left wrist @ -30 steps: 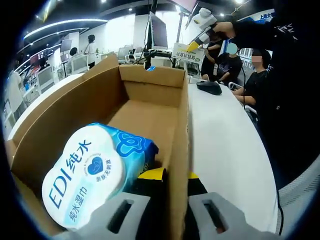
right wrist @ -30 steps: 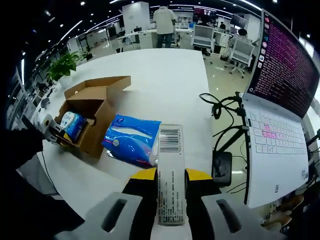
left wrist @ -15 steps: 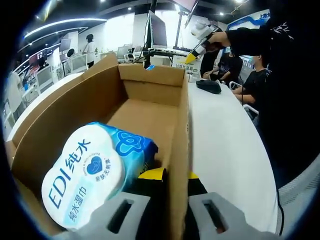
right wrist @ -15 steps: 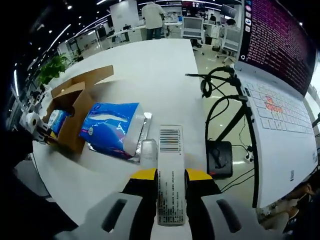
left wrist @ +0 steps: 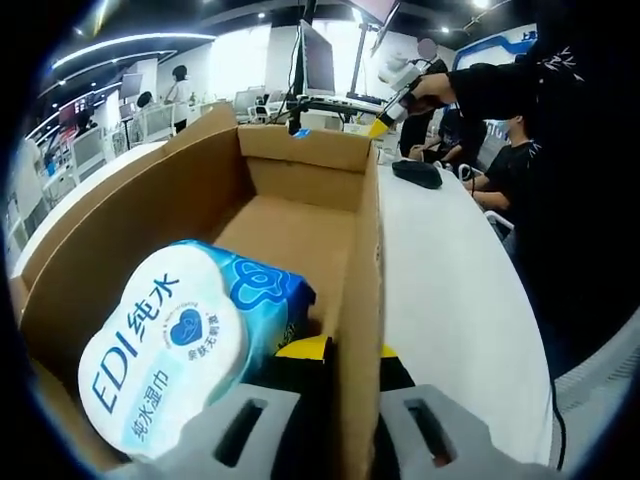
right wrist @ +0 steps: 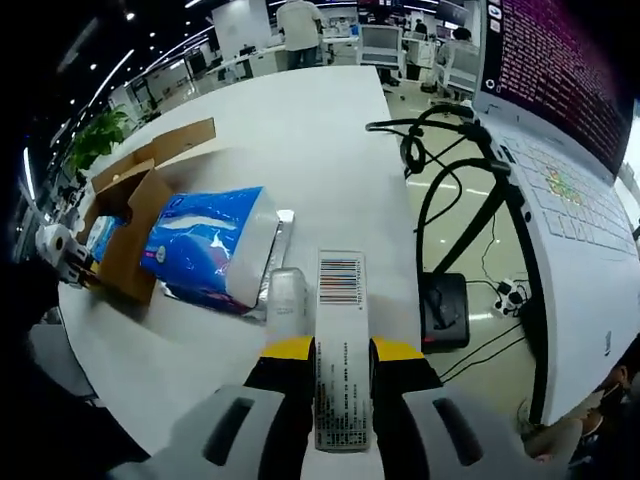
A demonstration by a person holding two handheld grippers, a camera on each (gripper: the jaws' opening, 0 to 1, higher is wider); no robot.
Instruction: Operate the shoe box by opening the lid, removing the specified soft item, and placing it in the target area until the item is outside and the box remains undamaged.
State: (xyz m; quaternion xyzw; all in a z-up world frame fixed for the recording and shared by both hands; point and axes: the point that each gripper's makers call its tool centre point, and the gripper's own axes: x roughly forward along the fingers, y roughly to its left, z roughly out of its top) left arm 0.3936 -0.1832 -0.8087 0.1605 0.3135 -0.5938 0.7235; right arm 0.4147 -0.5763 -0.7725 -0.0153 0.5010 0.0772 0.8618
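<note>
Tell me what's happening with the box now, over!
Left gripper clamps box wall. Right gripper holds blue pack's seam, pack outside box. Another pack inside.

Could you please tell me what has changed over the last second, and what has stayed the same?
The right gripper, shut on the blue wet-wipes pack by its barcoded white end flap, has swung it towards the brown cardboard shoe box. The left gripper stays clamped on the box wall; the EDI-labelled blue pack inside has not moved.
</note>
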